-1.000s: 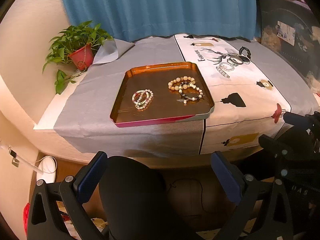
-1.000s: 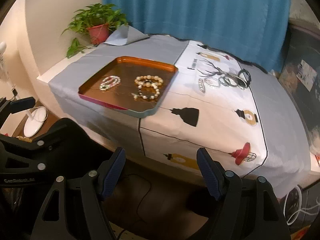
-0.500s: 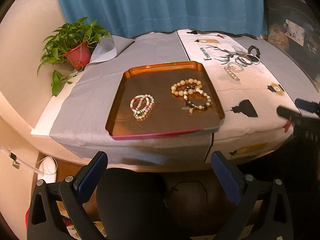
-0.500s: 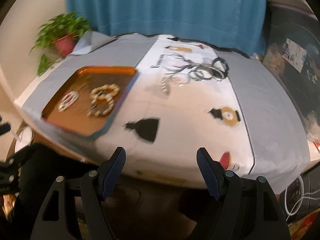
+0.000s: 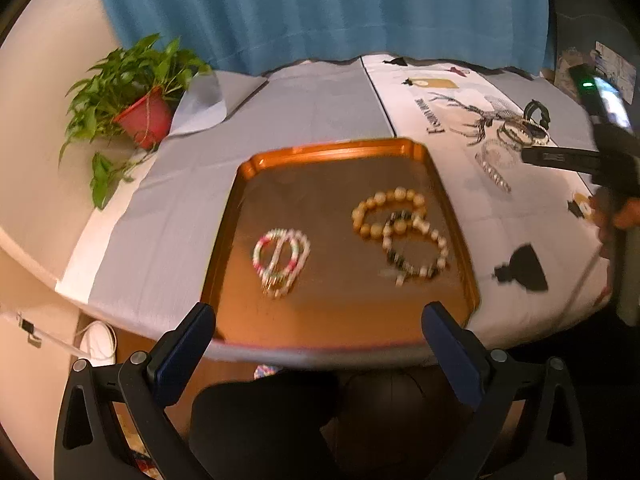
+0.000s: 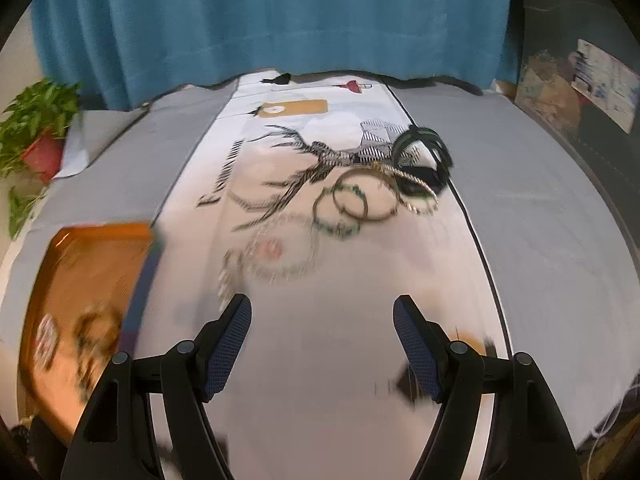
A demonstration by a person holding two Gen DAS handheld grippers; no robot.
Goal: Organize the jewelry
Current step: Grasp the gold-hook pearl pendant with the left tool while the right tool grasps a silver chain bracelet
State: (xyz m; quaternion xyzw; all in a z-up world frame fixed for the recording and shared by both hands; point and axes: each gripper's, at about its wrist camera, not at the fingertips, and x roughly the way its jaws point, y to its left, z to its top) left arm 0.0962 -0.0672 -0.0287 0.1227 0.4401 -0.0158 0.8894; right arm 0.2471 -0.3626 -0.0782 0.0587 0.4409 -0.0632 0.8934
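— Bracelets first: we count three already in the orange tray (image 5: 240,200) — a pink-and-white beaded bracelet (image 5: 281,261), a tan beaded bracelet (image 5: 386,212) and a dark-and-cream bracelet (image 5: 416,250) overlapping it. So we'd judge the job partly done.

— And what's left for us?

— The loose pile of bangles (image 6: 362,200) on the white runner (image 6: 320,340), well apart from the tray. They lie flat, rings facing up; the cluster's long axis runs from near-left to far-right toward the black band (image 6: 424,152).

— Our grippers?

— Our right gripper (image 6: 322,340) stands wide apart, empty, short of the pile. Our left gripper (image 5: 318,346) is spread too, holding nothing, over the tray's near edge.
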